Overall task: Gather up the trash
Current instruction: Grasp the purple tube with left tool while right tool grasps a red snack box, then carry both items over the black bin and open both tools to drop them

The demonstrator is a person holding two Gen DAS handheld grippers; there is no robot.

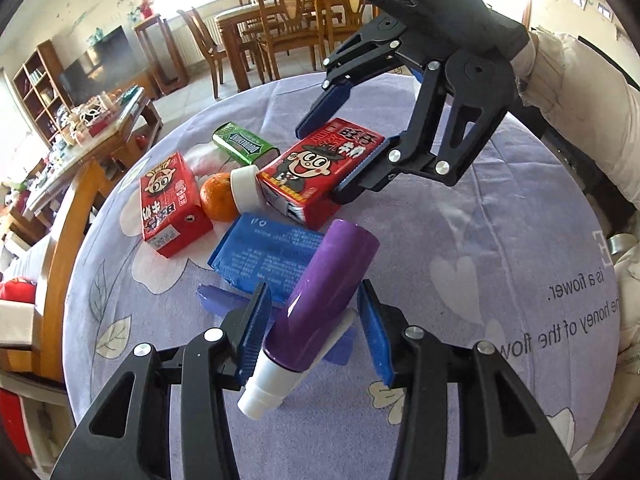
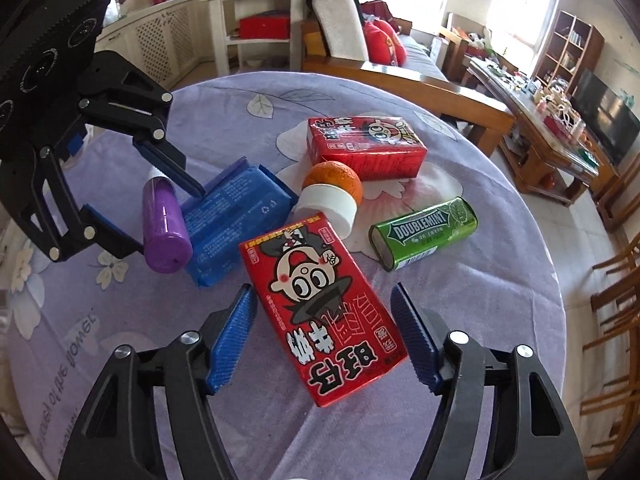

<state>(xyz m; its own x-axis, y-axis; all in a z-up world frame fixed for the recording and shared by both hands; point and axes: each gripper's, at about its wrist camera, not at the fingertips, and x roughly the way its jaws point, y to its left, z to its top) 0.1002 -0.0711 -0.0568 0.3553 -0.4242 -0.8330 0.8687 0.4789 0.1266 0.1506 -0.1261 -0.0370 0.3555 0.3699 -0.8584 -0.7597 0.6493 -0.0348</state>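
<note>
On the lilac flowered worktop (image 2: 460,300), seen from the right wrist view, the left gripper (image 2: 160,216) stands at the far left with its fingers spread wide around a purple bottle (image 2: 164,232) lying on its side, neither pad clearly pressing it. Touching the bottle is a blue tissue pack (image 2: 236,216). Next comes a red milk carton (image 2: 320,312) lying flat between the wide-open fingers of the right gripper (image 2: 324,340), with gaps on both sides. Behind it sit a white cap (image 2: 328,206) and an orange (image 2: 336,178), then a second red carton (image 2: 366,148). A green Doublemint tin (image 2: 424,234) lies furthest right.
</note>
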